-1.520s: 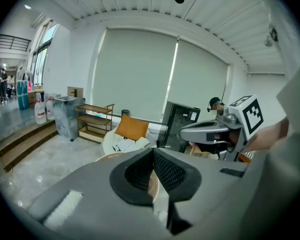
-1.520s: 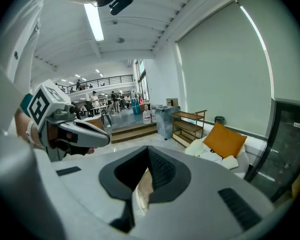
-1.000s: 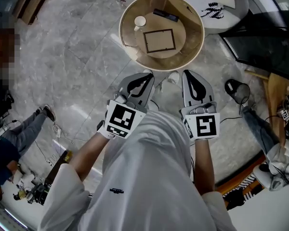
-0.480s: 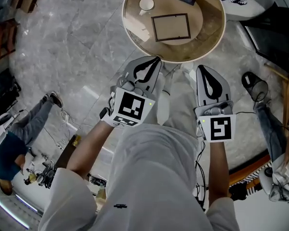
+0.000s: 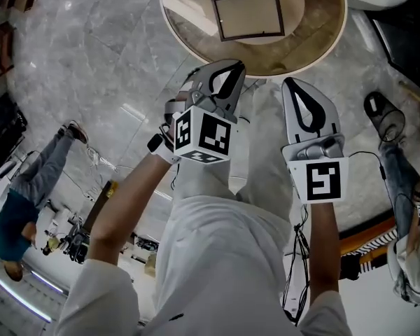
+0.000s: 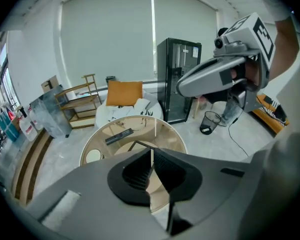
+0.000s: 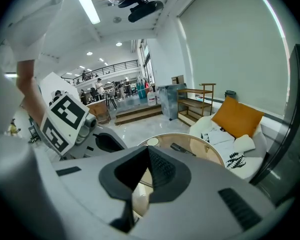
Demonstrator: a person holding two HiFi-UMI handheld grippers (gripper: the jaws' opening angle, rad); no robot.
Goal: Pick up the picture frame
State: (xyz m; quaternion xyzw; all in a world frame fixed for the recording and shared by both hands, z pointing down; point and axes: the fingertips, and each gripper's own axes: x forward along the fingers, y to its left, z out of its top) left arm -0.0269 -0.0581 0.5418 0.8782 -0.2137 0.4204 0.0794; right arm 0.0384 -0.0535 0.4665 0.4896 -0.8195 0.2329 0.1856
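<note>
Grey marble floor (image 5: 84, 54) fills most of the head view. At top ctr stands the round tan surface (image 5: 322, 44) w/ a pale rim; only its near part is in shot. Beyond it, in the left gripper view, I get a tall black glass-door fridge (image 6: 179, 79), a white seat w/ an orange cushion (image 6: 124, 93), and wooden shelves (image 6: 82, 101) off to the left. A black mesh bin (image 5: 383, 121) stands on the floor to the right of the surface.

A person in a white shirt (image 5: 217, 264) holds both tools out in front, side by side and apart from each other. The left tool (image 5: 236, 66) points toward the surface w/ its tips near the near rim. Its jaws are pressed together w/ nothing btwn them; its own view shows the pads meeting in a thin line. The right tool (image 5: 292, 84) is the same: jaws closed tip to tip, empty, tips near the rim.

The picture frame (image 5: 248, 16) lies flat near the middle of the surface. It has a thin dark border, a pale inside, and its long side runs across the view. It's ahead of both tools, apart from them and untouched. In the left gripper view one corner of it shows just past the closed tips.

Smaller bits on the surface: a dark remote (image 6: 119, 135) beyond the frame, and a small white round thing (image 6: 93, 155) off to the frame's left. Cup or dish, I can't tell which.
</note>
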